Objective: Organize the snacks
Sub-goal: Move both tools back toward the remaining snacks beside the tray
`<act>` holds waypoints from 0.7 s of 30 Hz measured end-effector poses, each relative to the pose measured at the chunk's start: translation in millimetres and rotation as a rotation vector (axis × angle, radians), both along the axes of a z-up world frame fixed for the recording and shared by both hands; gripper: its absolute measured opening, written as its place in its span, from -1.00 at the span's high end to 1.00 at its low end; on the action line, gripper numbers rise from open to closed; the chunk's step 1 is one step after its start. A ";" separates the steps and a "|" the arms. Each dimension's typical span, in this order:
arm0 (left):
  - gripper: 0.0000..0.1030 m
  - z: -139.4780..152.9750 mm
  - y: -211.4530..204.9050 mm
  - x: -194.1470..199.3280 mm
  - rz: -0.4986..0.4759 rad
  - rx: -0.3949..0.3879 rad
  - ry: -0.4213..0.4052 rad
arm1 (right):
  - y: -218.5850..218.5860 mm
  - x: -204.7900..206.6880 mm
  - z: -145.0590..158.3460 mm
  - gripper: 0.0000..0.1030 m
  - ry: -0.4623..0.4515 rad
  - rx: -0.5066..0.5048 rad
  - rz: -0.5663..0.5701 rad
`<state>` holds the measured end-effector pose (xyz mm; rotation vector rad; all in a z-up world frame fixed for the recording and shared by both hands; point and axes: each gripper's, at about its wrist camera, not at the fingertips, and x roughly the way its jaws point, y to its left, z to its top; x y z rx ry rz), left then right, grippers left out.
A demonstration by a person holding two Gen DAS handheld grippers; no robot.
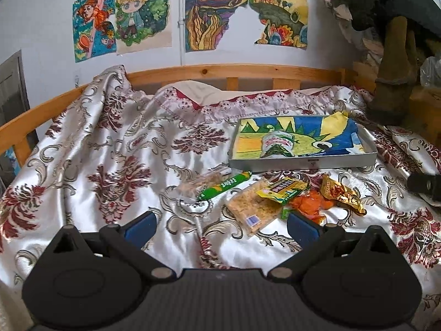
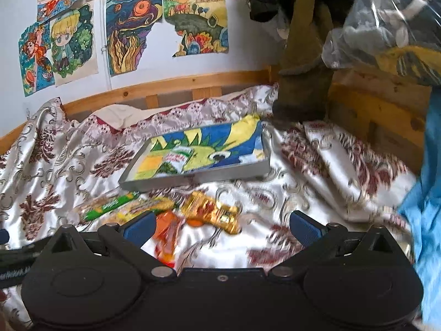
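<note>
looking like the very start of the sorting here: only one packet, a white and green snack pack (image 1: 277, 144), lies in the tray (image 1: 303, 162), and the rest of the snacks sit loose on the bedspread (image 1: 115, 149) in front of it

left gripper (image 1: 220, 224) is spread wide with nothing between its blue pads, hovering just short of the pile. straight ahead of it lies the clear cracker pack (image 1: 252, 209), with the yellow bar wrapper (image 1: 281, 189) lapping over its far end. the green stick (image 1: 224, 186) is ahead and a bit left, the orange pack (image 1: 308, 205) and gold wrapper (image 1: 340, 193) ahead to the right, the tray beyond all of them

right gripper (image 2: 220, 224) is wide open and empty too; its view is blurry, but the orange pack sits just ahead by its left finger and the gold wrapper just past that

my guess for the next move: one gripper drops onto the nearest packet, probably the cracker pack for the left, closes on an edge, then carries it forward over the tray's near wall. those wrappers look slippery on satin, so a flat pinch could slide
</note>
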<state>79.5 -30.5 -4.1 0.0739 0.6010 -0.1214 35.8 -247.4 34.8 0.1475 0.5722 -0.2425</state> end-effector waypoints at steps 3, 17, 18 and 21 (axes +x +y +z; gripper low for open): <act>-0.99 -4.8 -6.3 8.1 -0.004 0.003 0.013 | -13.3 16.1 1.9 -0.99 0.012 0.023 0.019; -0.99 -48.5 -58.4 55.8 -0.093 -0.014 0.111 | -58.2 98.3 -18.3 -0.99 0.082 -0.002 0.141; -0.99 -51.4 -61.9 57.9 -0.104 -0.015 0.117 | -59.4 103.0 -22.3 -0.99 0.091 -0.010 0.159; -0.99 -61.8 -71.6 66.1 -0.129 -0.019 0.136 | -62.9 116.5 -33.7 -0.99 0.117 -0.028 0.210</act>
